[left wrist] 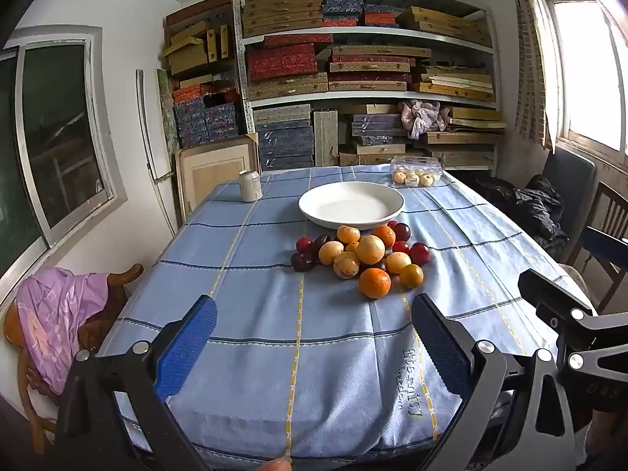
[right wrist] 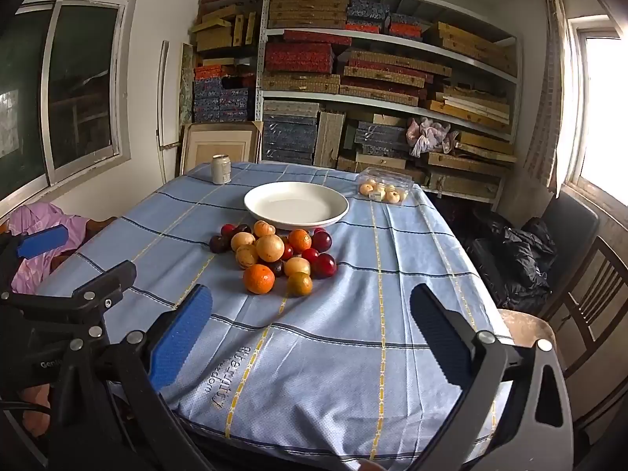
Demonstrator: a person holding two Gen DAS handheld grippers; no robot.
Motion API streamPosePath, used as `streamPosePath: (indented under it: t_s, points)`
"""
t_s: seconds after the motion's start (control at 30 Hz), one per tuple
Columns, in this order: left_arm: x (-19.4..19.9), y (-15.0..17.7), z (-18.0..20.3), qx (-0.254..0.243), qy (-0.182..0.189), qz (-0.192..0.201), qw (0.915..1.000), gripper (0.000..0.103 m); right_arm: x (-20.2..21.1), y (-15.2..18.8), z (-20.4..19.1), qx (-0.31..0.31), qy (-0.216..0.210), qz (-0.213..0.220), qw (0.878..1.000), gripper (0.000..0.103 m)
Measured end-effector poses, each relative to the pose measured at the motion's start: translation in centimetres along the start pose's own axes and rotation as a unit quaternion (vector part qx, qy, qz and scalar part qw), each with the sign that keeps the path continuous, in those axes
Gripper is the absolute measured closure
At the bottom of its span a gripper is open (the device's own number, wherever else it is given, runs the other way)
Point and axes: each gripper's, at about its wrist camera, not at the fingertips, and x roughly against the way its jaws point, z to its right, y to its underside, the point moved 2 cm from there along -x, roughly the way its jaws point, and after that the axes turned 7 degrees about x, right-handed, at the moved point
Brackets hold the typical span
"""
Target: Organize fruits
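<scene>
**Sorting not started: fruit piled, plate bare**

The fruit pile (left wrist: 363,255) sits mid-surface, just in front of the white plate (left wrist: 314,206), which holds nothing. The front orange (left wrist: 375,283) is nearest and exposed. Left gripper (left wrist: 314,349) and right gripper (right wrist: 312,343) are held back near the surface edge, fingers (right wrist: 180,339) spread wide, nothing grasped. Next move judged: one gripper advanced to the orange, fingers closed gently, neighbours left undisturbed.

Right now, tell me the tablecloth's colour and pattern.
Light blue tablecloth with dark blue and yellow grid stripes; clearest in the left wrist view.
</scene>
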Motion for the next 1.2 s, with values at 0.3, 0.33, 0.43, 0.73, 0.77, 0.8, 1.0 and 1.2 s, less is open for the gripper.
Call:
streamPosePath:
  t_s: [0.3,0.33,0.43,0.73,0.77,0.8,1.0,1.2]
  points:
    - [0.0,0.0,-0.02,0.002,0.001,0.0,1.0,0.003,0.21,-0.01,0.15,0.0,0.0,-0.002,1.0,0.004]
    - [0.0,0.0,-0.01,0.001,0.001,0.0,1.0,0.003,0.21,-0.01,0.16,-0.001,-0.001,-0.002,1.0,0.004]
    - [0.0,0.01,-0.02,0.002,0.001,0.0,1.0,0.003,0.24,0.0,0.2,-0.001,-0.001,-0.002,1.0,0.004]
    - [0.0,0.01,-0.02,0.002,0.001,-0.001,1.0,0.003,0.3,0.05,0.22,-0.001,0.0,-0.001,1.0,0.004]
    - [0.0,0.01,-0.02,0.002,0.001,-0.001,1.0,0.003,0.3,0.06,0.22,-0.001,0.0,-0.001,1.0,0.004]
    - [0.0,0.02,-0.02,0.002,0.001,-0.002,1.0,0.003,0.29,0.06,0.21,-0.001,0.0,-0.001,1.0,0.004]
    - [0.03,0.04,-0.03,0.002,0.001,-0.003,1.0,0.003,0.25,0.12,0.17,-0.001,0.0,-0.001,1.0,0.004]
    - [0.03,0.04,-0.03,0.002,0.001,-0.004,1.0,0.003,0.28,0.11,0.21,-0.001,0.0,-0.001,1.0,0.004]
